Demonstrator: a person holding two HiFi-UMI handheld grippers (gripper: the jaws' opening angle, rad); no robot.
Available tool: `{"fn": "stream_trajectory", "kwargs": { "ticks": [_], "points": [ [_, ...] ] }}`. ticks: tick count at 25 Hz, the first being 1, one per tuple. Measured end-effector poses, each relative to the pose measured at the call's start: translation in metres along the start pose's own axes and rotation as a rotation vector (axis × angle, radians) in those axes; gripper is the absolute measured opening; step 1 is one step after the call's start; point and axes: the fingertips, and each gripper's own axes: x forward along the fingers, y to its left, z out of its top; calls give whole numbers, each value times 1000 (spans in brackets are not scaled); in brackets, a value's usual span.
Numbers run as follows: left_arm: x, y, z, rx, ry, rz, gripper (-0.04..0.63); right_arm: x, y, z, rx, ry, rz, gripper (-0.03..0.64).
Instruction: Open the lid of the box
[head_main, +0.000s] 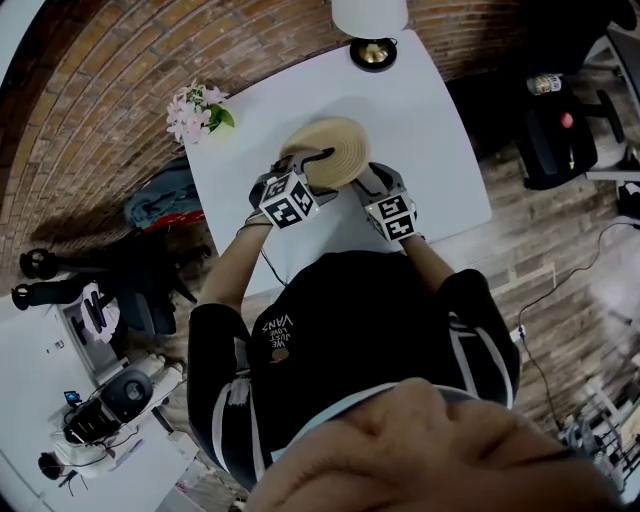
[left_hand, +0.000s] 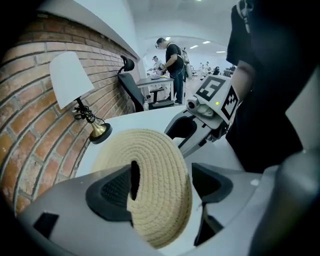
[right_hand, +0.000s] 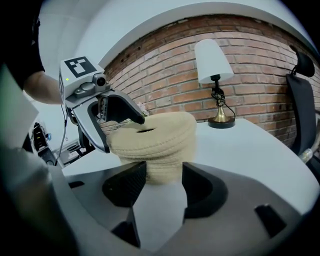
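Left gripper view: left gripper (left_hand: 162, 185) fingers stood wide, lid (left_hand: 155, 150) between, ungripped.
Right gripper (right_hand: 165, 187): fingers apart, empty, box (right_hand: 162, 167) ahead.
Next: lid rim needed a square pinch.

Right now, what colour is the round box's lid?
Pale beige coiled rope lid, best in left gripper view.

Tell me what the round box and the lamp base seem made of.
Round box: likely coiled rope or straw, matte tan; spiral cord rows show on its lid. Lamp base: probably brass or brass-plated metal, glossy; it looks golden with highlights.
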Motion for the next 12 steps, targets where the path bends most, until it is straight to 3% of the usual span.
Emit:
{"fn": "stream_trajectory", "kwargs": {
  "ticks": [5, 12],
  "points": [
    [7, -4, -2, 55, 69, -29, 368, 3, 0, 0, -20, 4, 32, 207],
    [16, -2, -11, 41, 161, -58, 368, 5, -2, -3, -18, 10, 49, 213]
  ]
}}
